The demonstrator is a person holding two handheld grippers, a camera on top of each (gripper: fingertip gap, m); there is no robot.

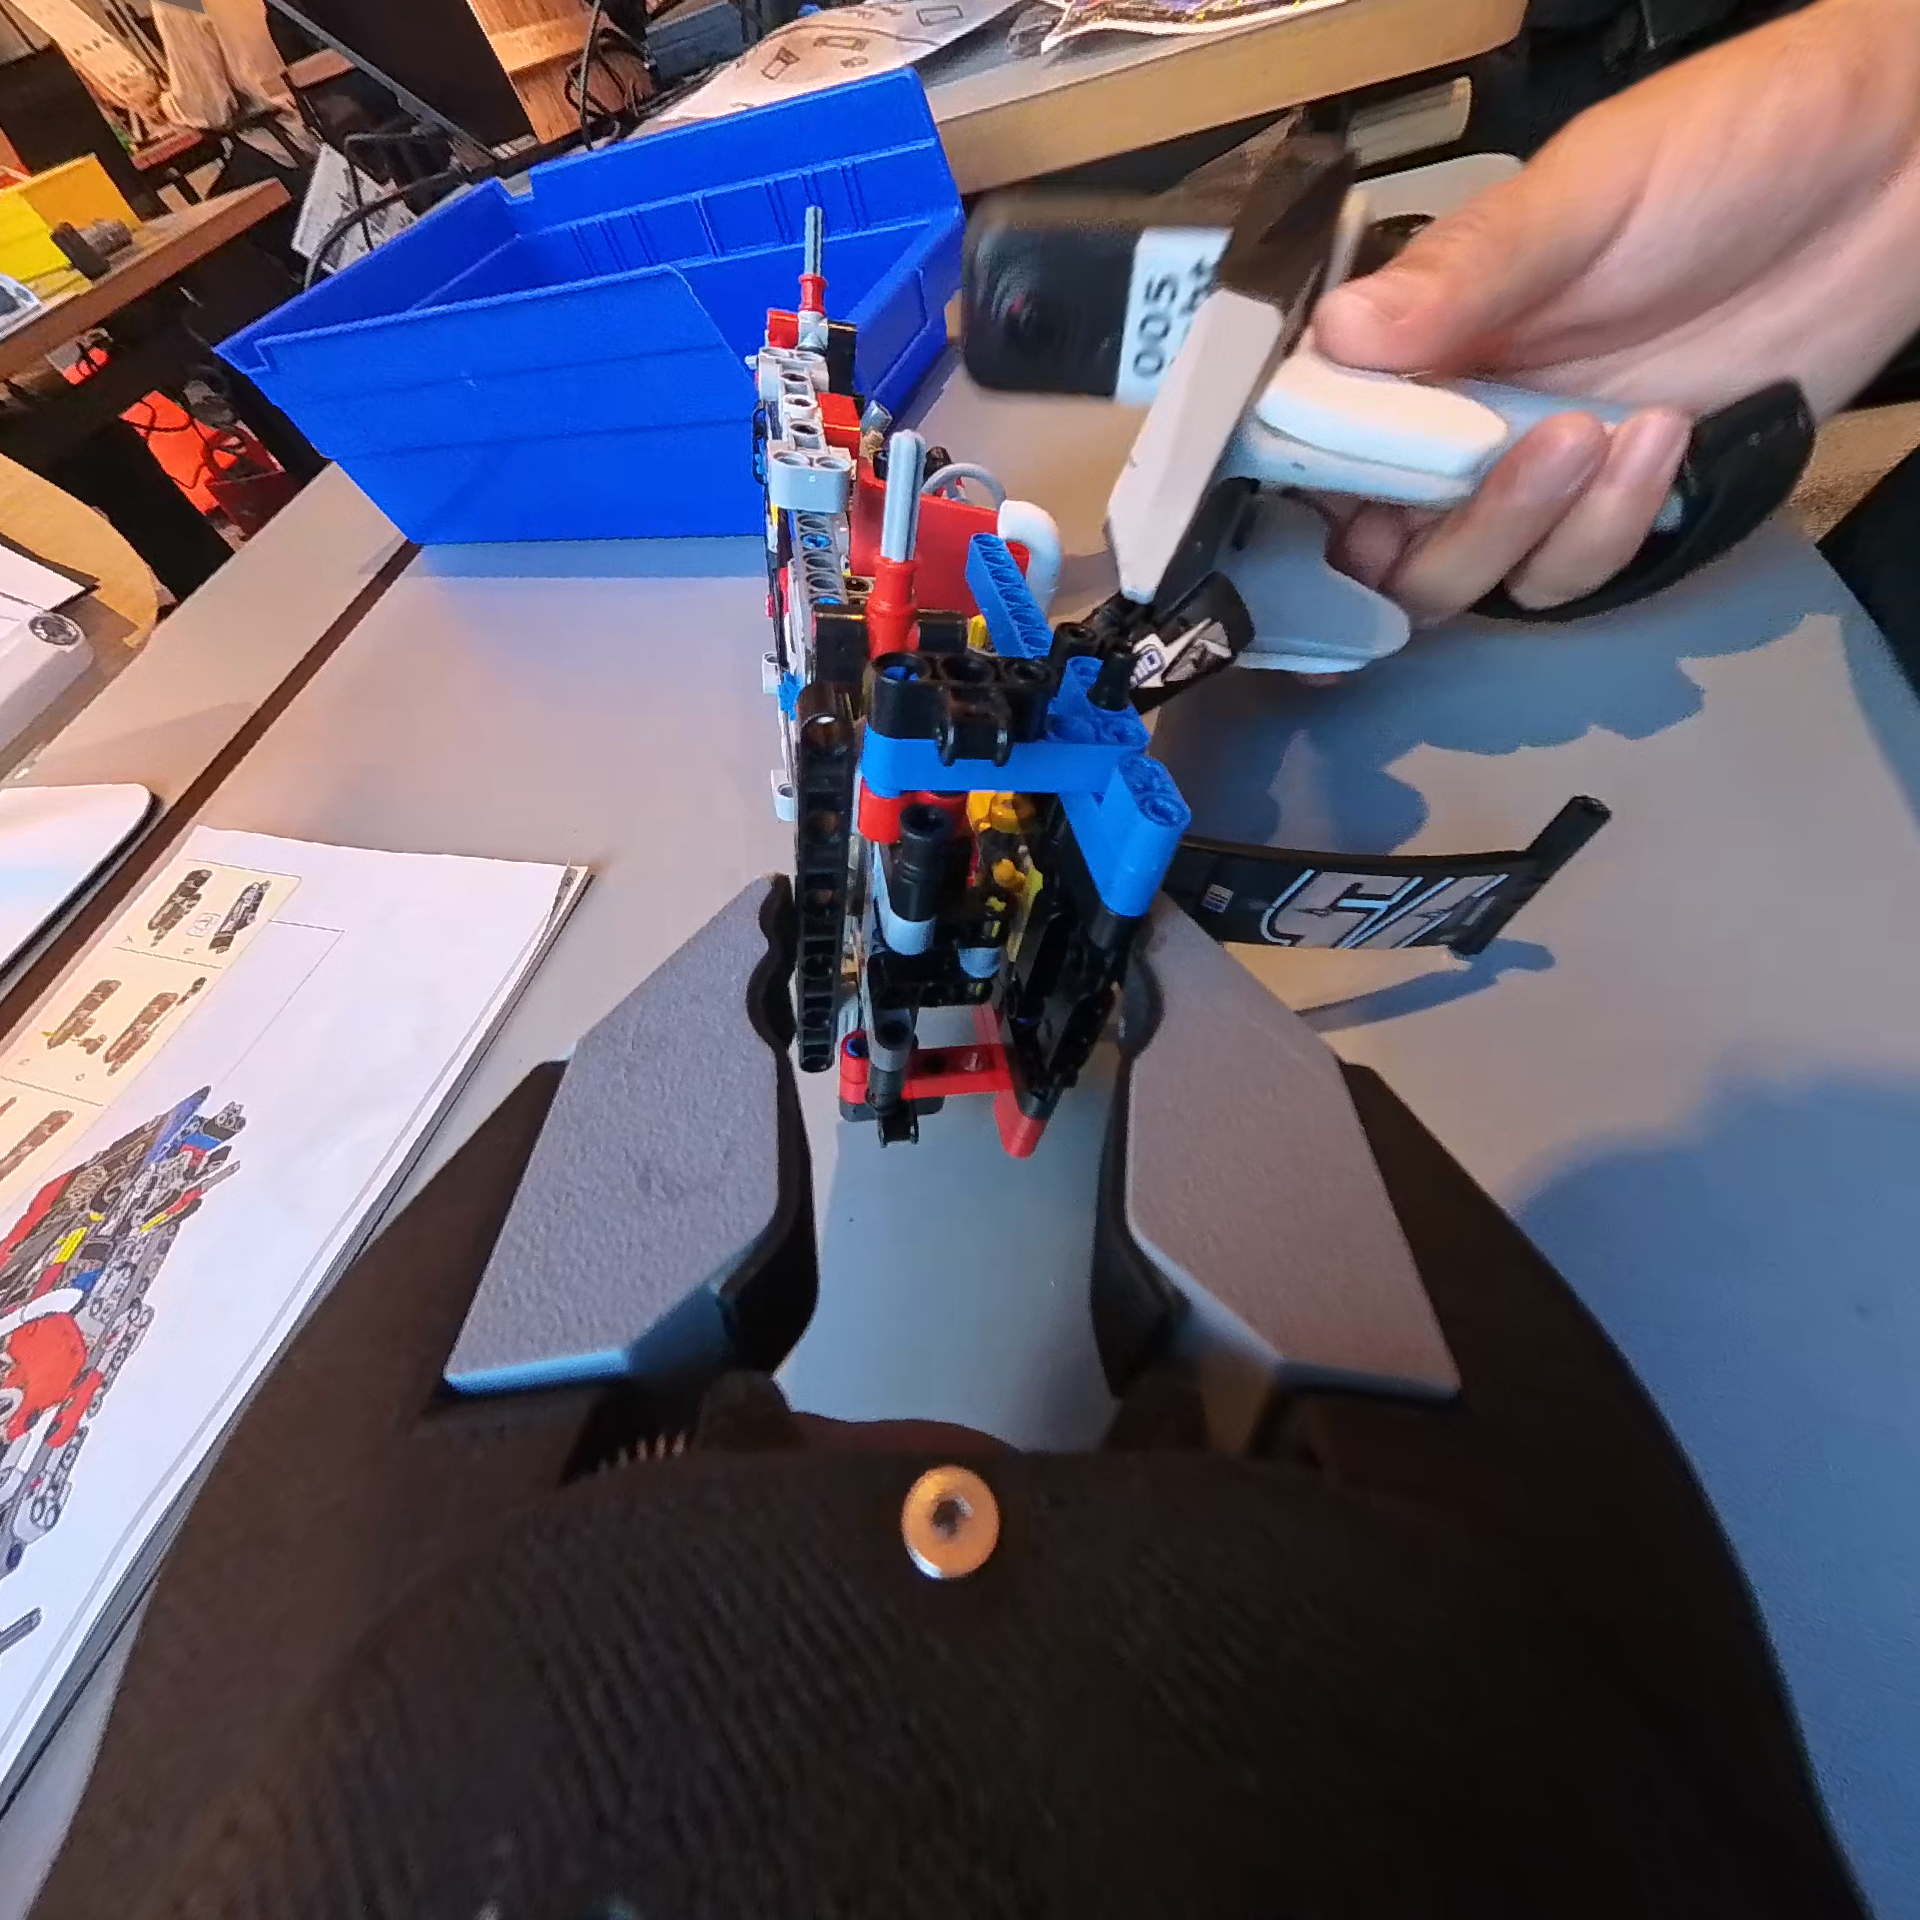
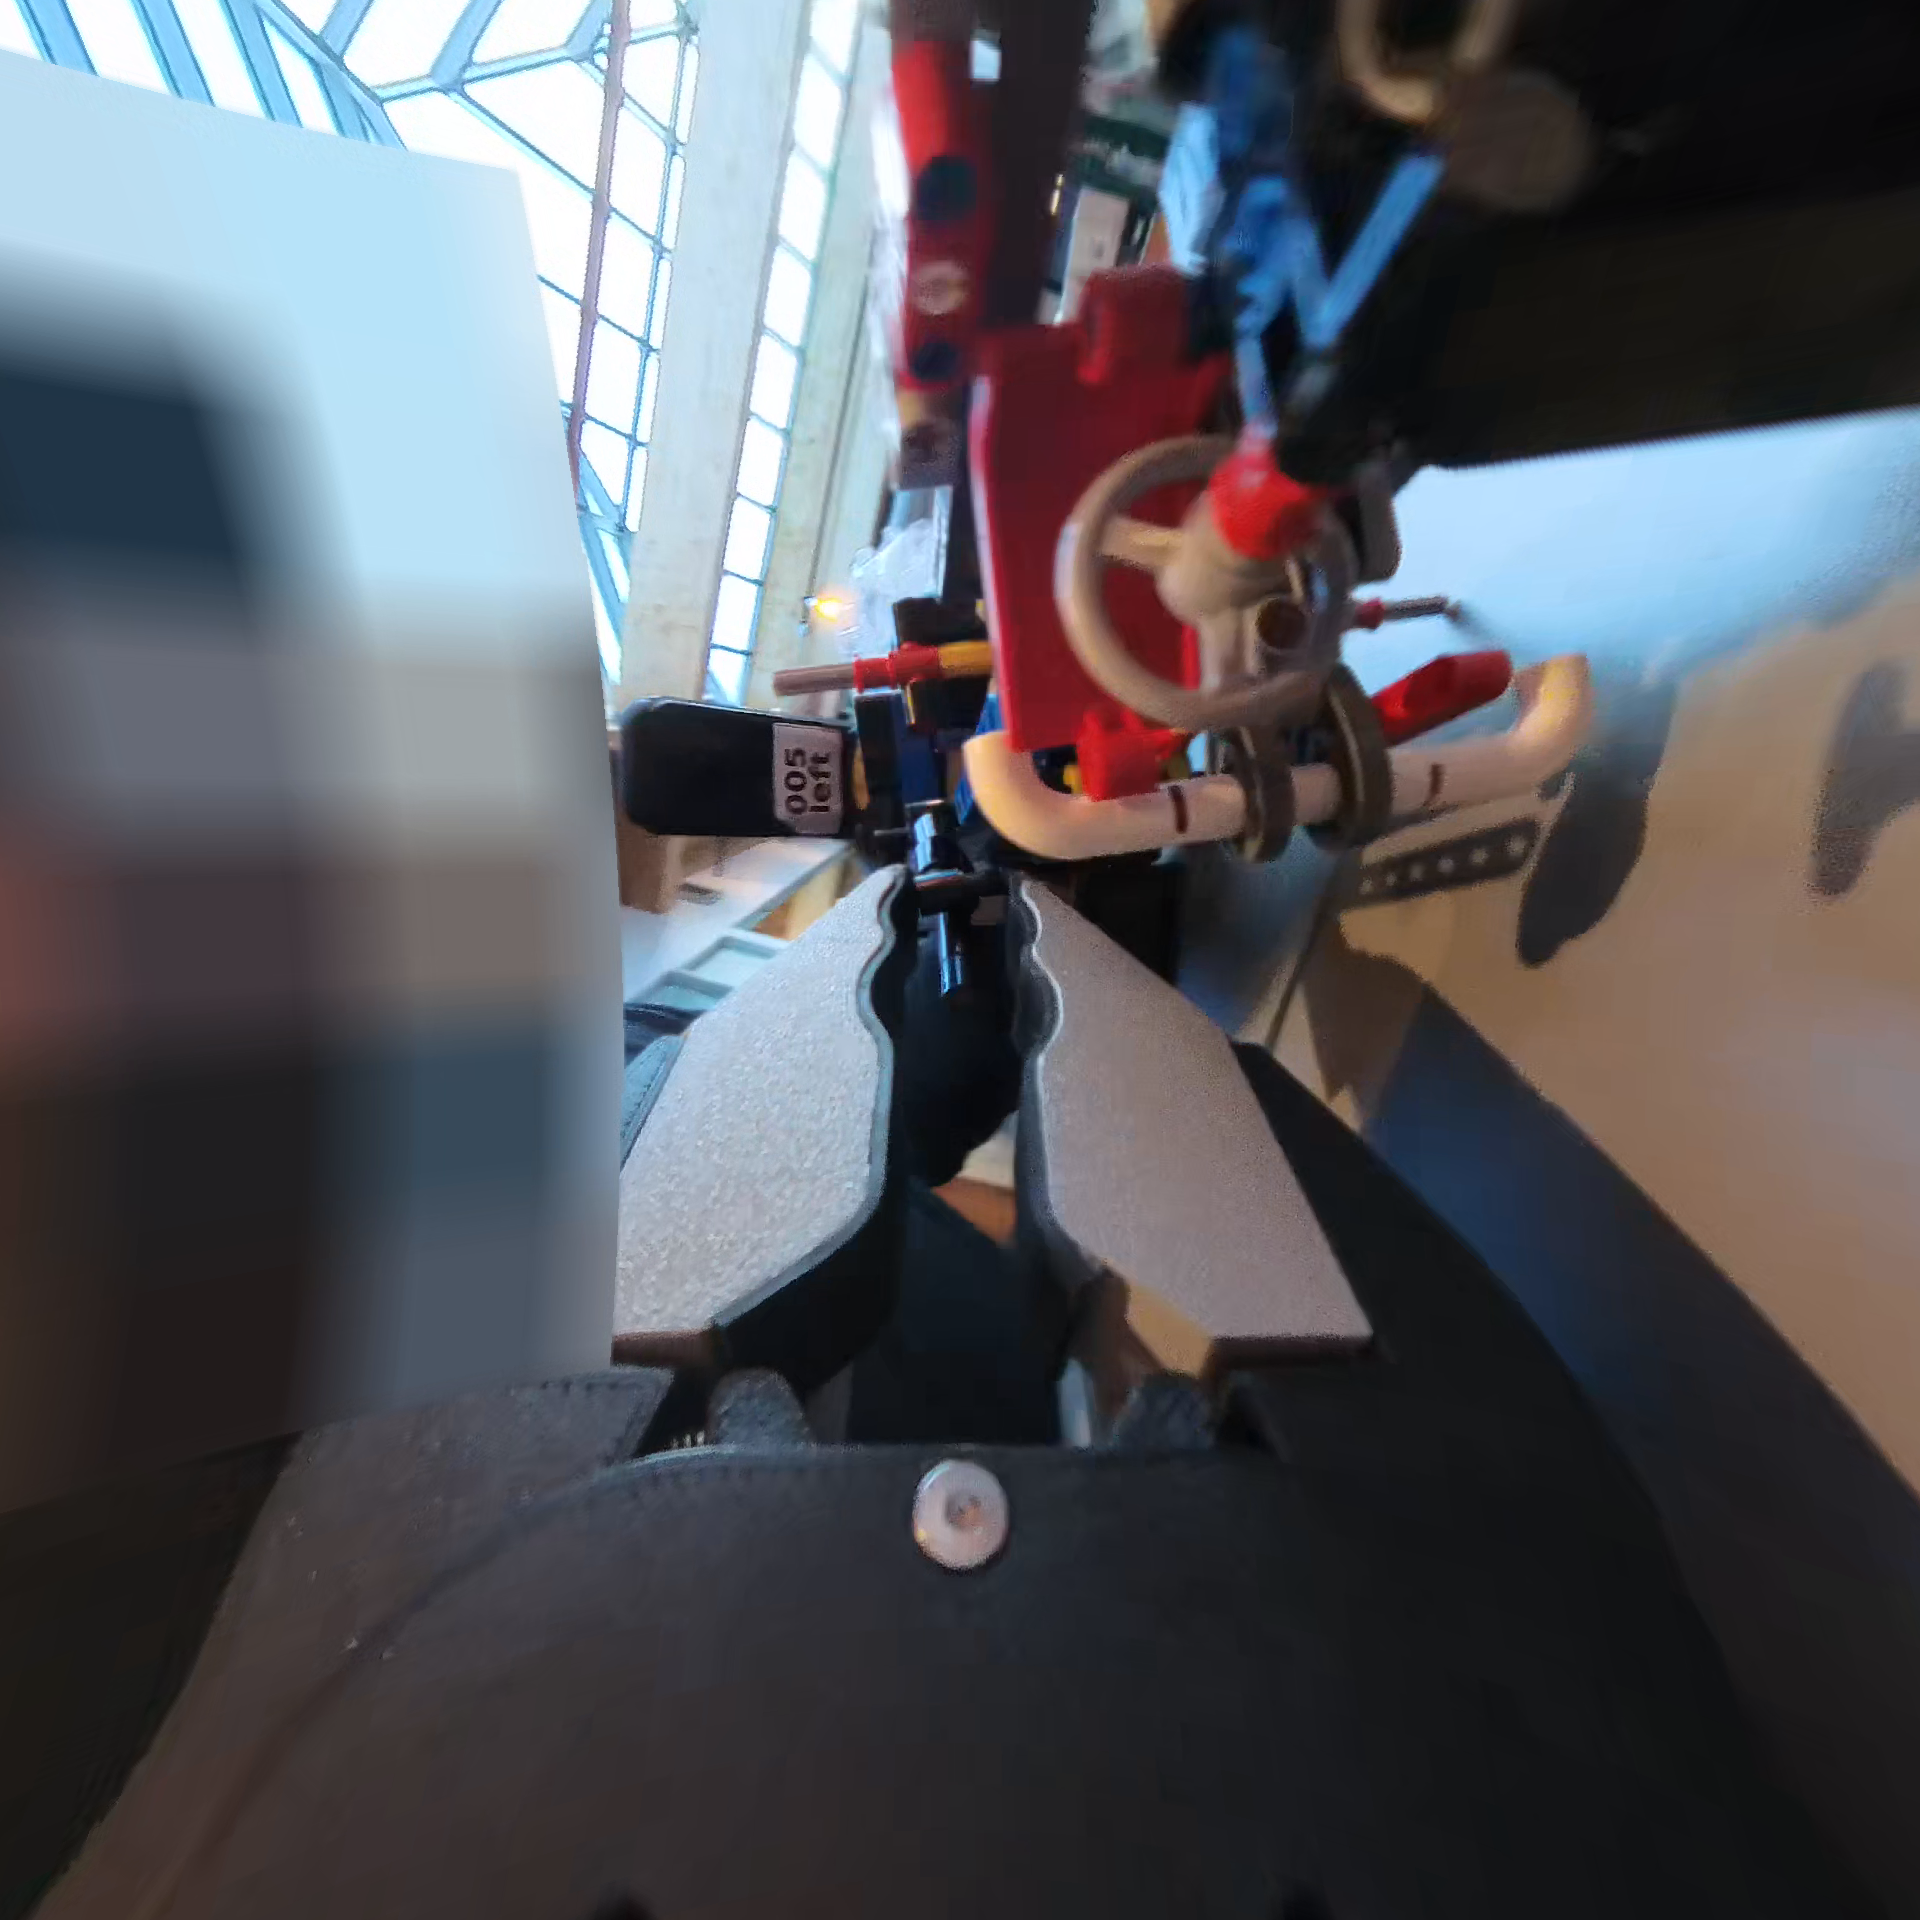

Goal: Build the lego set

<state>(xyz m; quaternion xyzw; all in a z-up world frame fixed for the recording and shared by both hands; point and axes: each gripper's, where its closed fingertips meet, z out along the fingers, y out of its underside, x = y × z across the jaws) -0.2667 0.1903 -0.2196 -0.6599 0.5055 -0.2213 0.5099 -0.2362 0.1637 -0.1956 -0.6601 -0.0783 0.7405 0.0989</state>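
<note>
Left claw (image 1: 951, 997) pinches the upright Lego chassis (image 1: 935, 831); right claw (image 2: 961, 914), beside the chassis top, pinches a black connector (image 2: 940, 925) aimed into it.

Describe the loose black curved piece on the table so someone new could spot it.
Start at the grey table, then the upright lego model. Just right of its base lies a black curved plastic panel, the only loose piece, marked with pale blue and white graphics.

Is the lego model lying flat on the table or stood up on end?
On end. The lego model rises tall and narrow off the grey table, gripped low between the left gripper jaws.
</note>
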